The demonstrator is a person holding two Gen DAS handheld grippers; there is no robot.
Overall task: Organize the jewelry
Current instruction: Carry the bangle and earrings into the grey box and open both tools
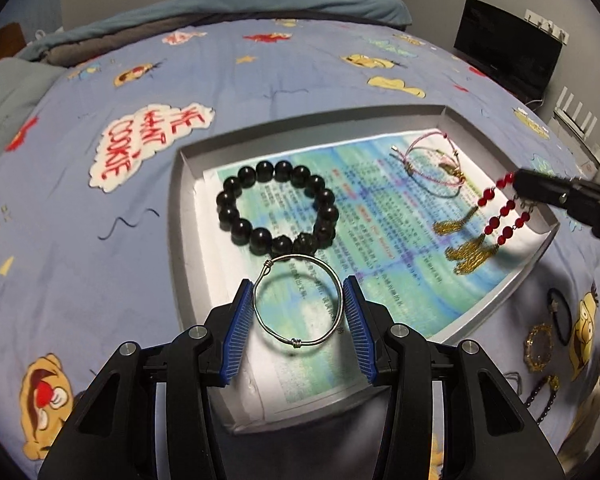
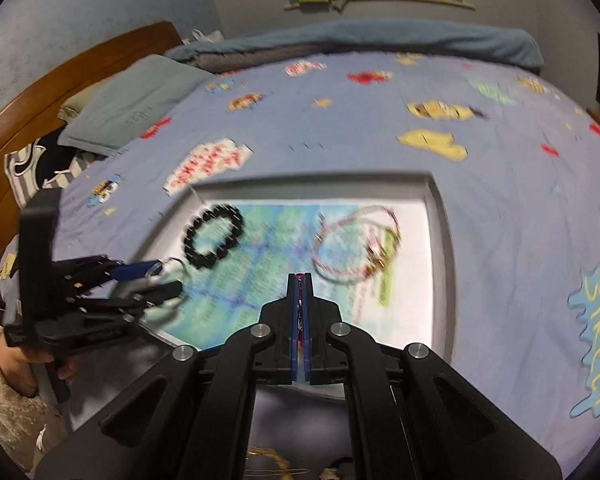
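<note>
The left claw (image 1: 299, 306) is gripping a wire bangle (image 1: 299, 300) over the tray (image 1: 188, 160), just beside a black bead bracelet (image 1: 278, 209).

1. Light: dim indoor room, cool cast; the tray (image 1: 188, 184) reads as the brightest patch in both views.
2. Shadows: soft, under the wire bangle (image 1: 298, 300) and the black bead bracelet (image 1: 276, 208).
3. Sharpness: left wrist view mostly crisp, slightly soft at the edges.
4. Blur: right wrist view smeared throughout; printed paper (image 2: 260, 256) illegible.
5. Distortion: strong fisheye bowing of the bed (image 1: 260, 72); black vignette in every corner.
</note>
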